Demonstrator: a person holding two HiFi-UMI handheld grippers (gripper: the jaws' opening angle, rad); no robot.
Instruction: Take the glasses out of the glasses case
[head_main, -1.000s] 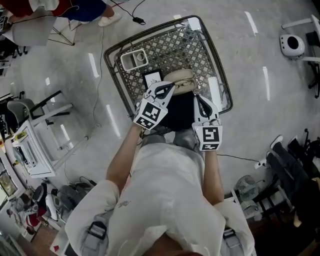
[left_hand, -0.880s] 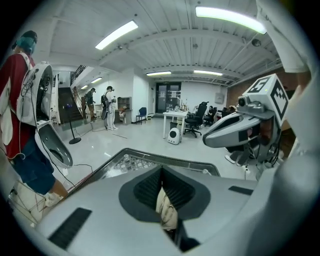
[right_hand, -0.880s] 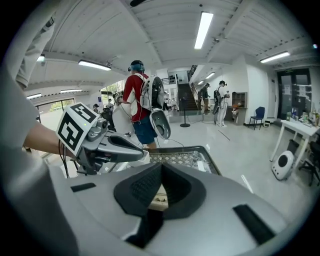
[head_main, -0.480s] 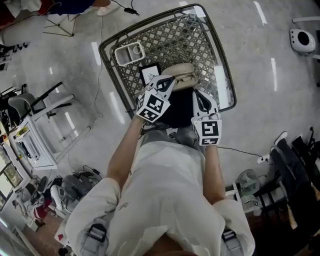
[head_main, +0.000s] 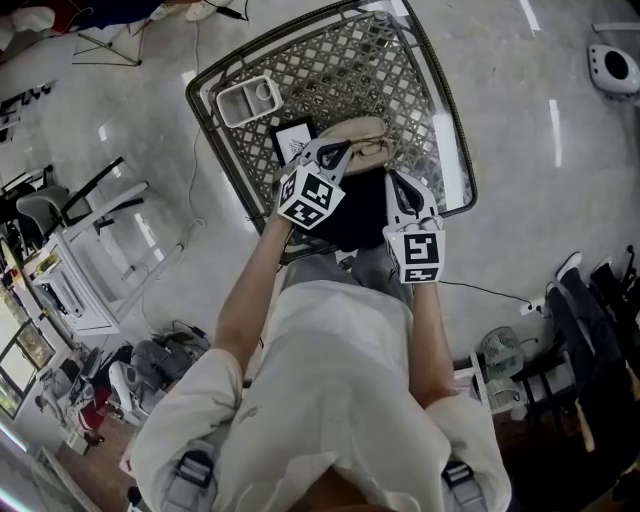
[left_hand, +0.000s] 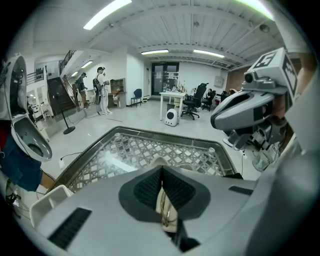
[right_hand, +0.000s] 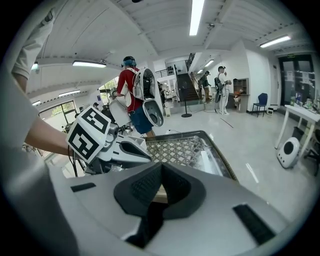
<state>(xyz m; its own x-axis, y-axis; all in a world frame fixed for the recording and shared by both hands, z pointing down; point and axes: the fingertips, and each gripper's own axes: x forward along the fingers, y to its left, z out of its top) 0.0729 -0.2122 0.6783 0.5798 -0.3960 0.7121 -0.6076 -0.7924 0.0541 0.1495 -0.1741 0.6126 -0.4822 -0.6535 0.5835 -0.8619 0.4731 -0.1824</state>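
Note:
The beige glasses case (head_main: 362, 140) lies on the table beside a black cloth (head_main: 358, 212). My left gripper (head_main: 338, 152) is at the case's left end with its jaws shut. In the left gripper view the case (left_hand: 165, 212) and a thin gold rim show in the slit below the meeting tips. I cannot tell whether the pads touch them. My right gripper (head_main: 393, 180) is over the cloth, just below the case's right end, also shut. A sliver of the case (right_hand: 159, 192) shows past its tips. The glasses themselves are not clearly visible.
The table (head_main: 400, 70) has a glass top over wicker lattice and a dark rim. A white tray (head_main: 248, 100) sits at its far left corner, and a dark card (head_main: 291, 140) lies left of the case. People (right_hand: 131, 92) stand beyond the table.
Both grippers have edged forward toward the case, the left one more. The head camera has shifted, so the table sits higher in view.

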